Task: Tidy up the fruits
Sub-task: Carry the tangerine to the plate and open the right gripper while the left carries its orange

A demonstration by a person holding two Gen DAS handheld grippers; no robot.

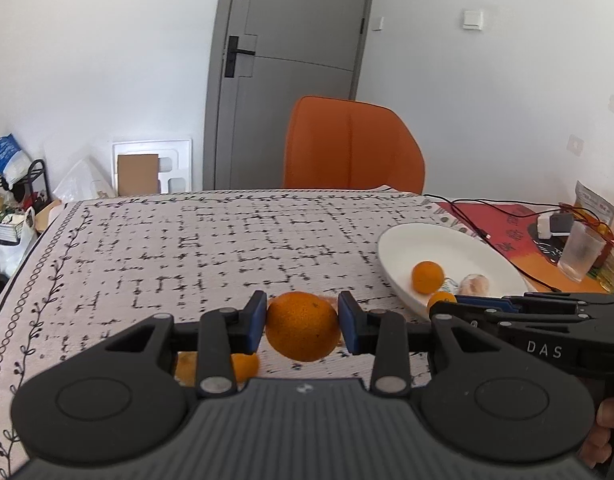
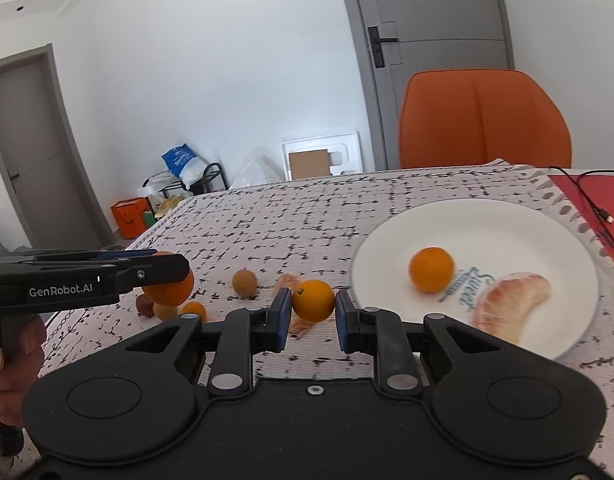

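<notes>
Only the right wrist view shows the loose fruit: a brown one, a peeled piece and small ones behind the left gripper, which clamps an orange above the cloth. The right gripper pinches a small orange just beside the plate. Beyond, the cloth lies bare to its far edge.
</notes>
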